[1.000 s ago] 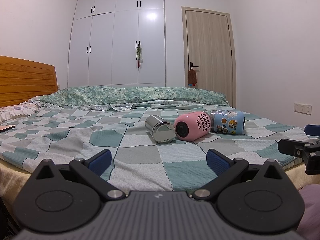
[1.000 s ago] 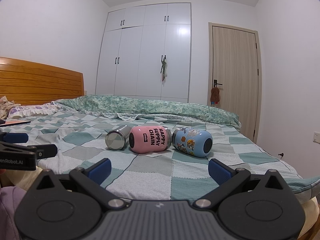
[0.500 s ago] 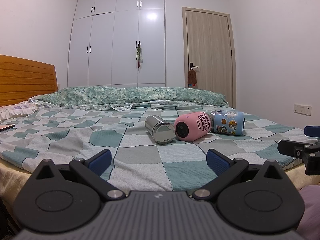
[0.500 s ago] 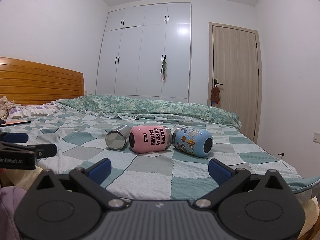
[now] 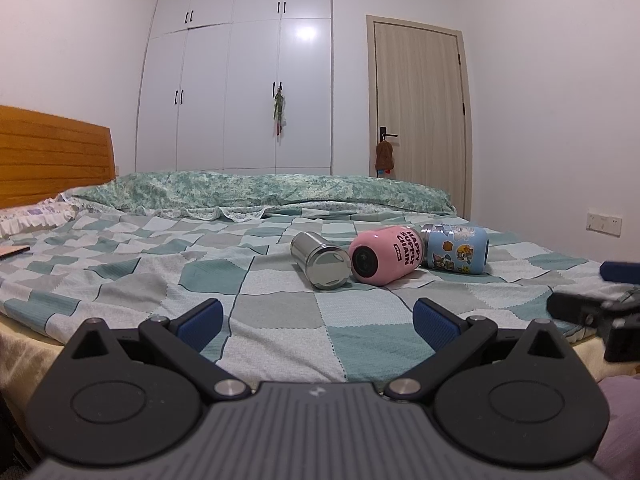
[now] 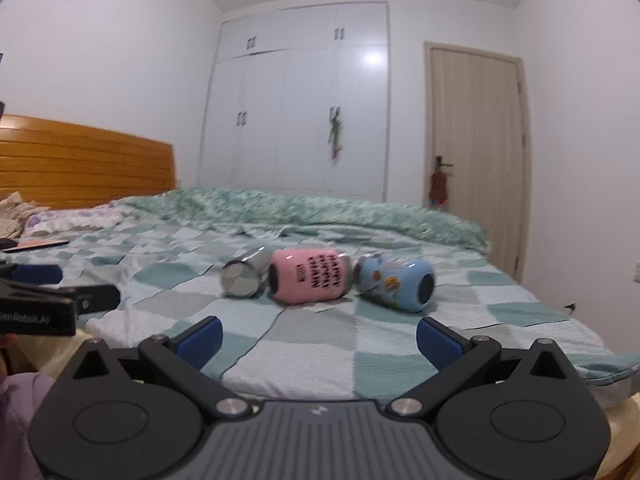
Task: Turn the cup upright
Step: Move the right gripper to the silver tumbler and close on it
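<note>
Three cups lie on their sides in a row on the checked bedspread: a steel cup (image 5: 320,260), a pink cup (image 5: 386,254) with black lettering, and a blue cartoon cup (image 5: 456,250). They also show in the right wrist view: steel (image 6: 244,274), pink (image 6: 310,276), blue (image 6: 396,282). My left gripper (image 5: 316,318) is open and empty, near the bed's front edge, well short of the cups. My right gripper (image 6: 318,334) is open and empty, also short of them. Each gripper shows at the edge of the other's view.
The bed (image 5: 120,280) has a wooden headboard (image 5: 52,160) at the left and a rolled green quilt (image 5: 260,192) along the far side. A white wardrobe (image 5: 240,80) and a door (image 5: 420,112) stand behind. A flat object (image 6: 40,244) lies near the pillows.
The right wrist view has blurred and shifted; the right gripper has moved a little closer to the cups. The left gripper has barely moved. The cups lie as before.
</note>
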### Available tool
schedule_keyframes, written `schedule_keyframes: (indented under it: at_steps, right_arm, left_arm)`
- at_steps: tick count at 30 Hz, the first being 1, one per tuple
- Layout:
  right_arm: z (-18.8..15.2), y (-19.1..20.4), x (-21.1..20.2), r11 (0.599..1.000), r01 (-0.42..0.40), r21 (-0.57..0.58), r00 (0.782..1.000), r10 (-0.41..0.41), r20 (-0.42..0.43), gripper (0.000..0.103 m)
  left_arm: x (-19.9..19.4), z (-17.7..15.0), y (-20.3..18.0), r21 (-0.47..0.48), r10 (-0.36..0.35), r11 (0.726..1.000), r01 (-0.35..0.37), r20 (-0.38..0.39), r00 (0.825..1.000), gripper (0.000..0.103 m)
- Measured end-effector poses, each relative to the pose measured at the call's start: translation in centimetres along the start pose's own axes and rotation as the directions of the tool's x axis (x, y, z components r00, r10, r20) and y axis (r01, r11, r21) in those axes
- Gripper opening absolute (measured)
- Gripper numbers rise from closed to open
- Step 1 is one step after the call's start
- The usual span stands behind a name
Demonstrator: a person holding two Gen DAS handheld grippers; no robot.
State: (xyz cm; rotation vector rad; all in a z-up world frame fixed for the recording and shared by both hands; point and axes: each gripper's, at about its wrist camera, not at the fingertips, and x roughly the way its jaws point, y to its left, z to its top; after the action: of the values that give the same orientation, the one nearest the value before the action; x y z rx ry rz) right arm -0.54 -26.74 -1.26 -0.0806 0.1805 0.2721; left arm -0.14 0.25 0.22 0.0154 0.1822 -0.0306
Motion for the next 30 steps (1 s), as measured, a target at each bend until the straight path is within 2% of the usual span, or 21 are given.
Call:
schedule_keyframes:
  at_steps: [6, 16, 22, 25, 30]
  right_arm:
    - [1.3, 0.7, 1.9, 0.999, -0.052, 0.006, 0.997, 0.052, -0.059, 0.103]
    - [6.3, 3.8, 8.2, 0.988, -0.155, -0.019, 0.978, 0.151, -0.141, 0.103]
    - [9.9, 5.3, 14.5, 0.984, -0.171, 0.042, 0.964, 0.176, -0.201, 0.103]
    - [11.6, 5.9, 18.5, 0.983, -0.17, 0.069, 0.951, 0.182, -0.249, 0.103]
    - [13.5, 7.3, 24.6, 0.989, -0.139, 0.044, 0.935, 0.146, -0.322, 0.103]
  left_arm:
    - [0.5, 1.2, 2.0, -0.074, -0.016, 0.997, 0.014, -0.025, 1.0, 0.103]
    - [3.9, 5.8, 6.4, -0.059, -0.011, 0.998, 0.011, 0.0, 1.0, 0.103]
    - [7.7, 7.9, 9.1, -0.018, 0.007, 1.0, -0.007, -0.002, 1.0, 0.103]
    - [9.8, 8.5, 10.5, -0.005, -0.009, 1.0, 0.009, -0.009, 1.0, 0.103]
    - [13.4, 8.8, 12.3, 0.011, -0.027, 1.0, 0.028, -0.037, 0.999, 0.103]
